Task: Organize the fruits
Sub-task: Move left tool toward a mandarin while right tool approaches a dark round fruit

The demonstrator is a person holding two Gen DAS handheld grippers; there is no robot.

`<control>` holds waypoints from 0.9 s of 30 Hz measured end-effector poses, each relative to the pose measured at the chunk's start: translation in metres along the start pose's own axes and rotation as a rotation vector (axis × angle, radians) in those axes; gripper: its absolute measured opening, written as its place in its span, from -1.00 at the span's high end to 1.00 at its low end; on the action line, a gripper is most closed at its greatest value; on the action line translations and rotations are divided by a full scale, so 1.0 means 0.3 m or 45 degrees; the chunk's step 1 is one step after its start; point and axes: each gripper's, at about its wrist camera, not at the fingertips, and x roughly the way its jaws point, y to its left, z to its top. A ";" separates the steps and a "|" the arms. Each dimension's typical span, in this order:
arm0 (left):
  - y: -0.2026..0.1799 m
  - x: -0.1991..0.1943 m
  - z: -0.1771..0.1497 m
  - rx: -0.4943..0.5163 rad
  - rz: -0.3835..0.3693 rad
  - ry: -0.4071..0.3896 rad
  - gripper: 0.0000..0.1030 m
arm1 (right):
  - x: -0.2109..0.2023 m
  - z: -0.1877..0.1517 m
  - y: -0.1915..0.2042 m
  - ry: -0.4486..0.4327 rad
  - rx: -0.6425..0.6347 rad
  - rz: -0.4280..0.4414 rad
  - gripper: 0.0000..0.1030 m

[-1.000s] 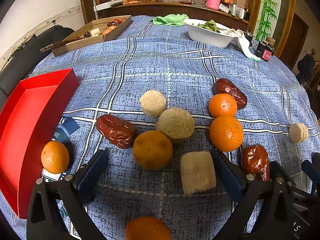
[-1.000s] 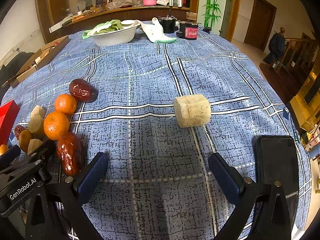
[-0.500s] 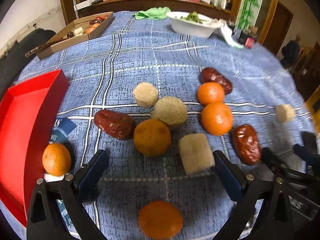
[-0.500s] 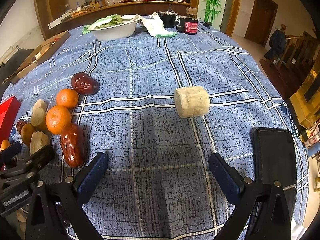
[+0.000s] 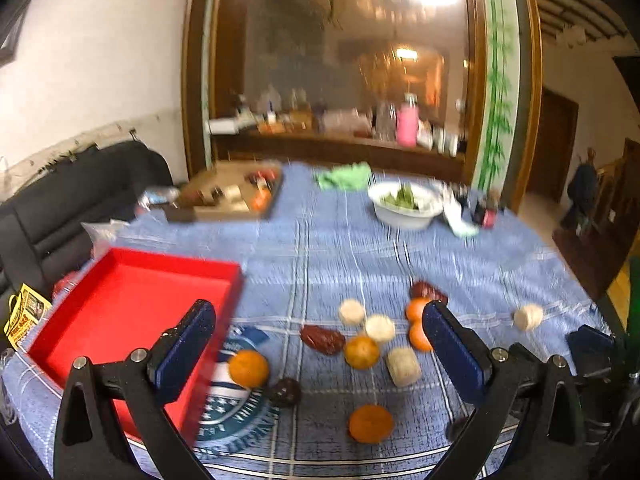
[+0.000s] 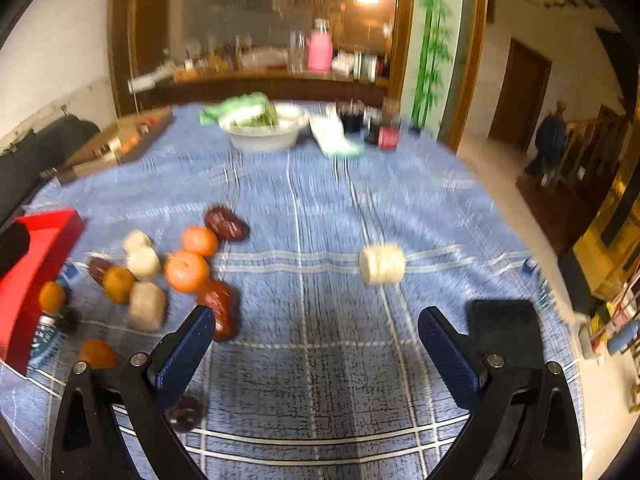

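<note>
Several oranges, dark red dates and pale tan blocks lie clustered on the blue checked tablecloth (image 5: 360, 252). An orange (image 5: 248, 368) sits by the empty red tray (image 5: 128, 304) at the left. Another orange (image 5: 371, 423) lies nearest the camera. A date (image 5: 322, 339) and a tan block (image 5: 403, 366) lie mid-cluster. My left gripper (image 5: 318, 344) is open and empty, raised above the cluster. My right gripper (image 6: 316, 344) is open and empty, raised over bare cloth. A lone tan block (image 6: 382, 263) lies beyond it. The cluster, with an orange (image 6: 187, 271), lies to its left.
A white bowl of greens (image 5: 406, 204) and a cardboard box (image 5: 236, 196) stand at the far side. A black phone (image 6: 506, 330) lies by the right gripper. A dark round piece (image 5: 285, 392) lies near the tray. A black sofa (image 5: 72, 200) is to the left.
Both grippers have risen and pulled back from the table, so the fruit looks smaller and farther. Both stay open. The views are motion-blurred. The fruit has not moved.
</note>
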 end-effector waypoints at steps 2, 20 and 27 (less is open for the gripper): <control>0.013 -0.024 0.012 -0.019 0.004 -0.021 -1.00 | -0.059 0.005 0.010 -0.085 -0.009 -0.004 -0.99; 0.087 -0.211 0.006 -0.073 0.026 -0.146 -1.00 | -0.338 -0.064 0.080 -0.504 0.005 -0.079 -0.99; 0.076 -0.234 -0.006 -0.029 -0.031 -0.156 -1.00 | -0.358 -0.103 0.094 -0.559 -0.042 -0.088 -0.99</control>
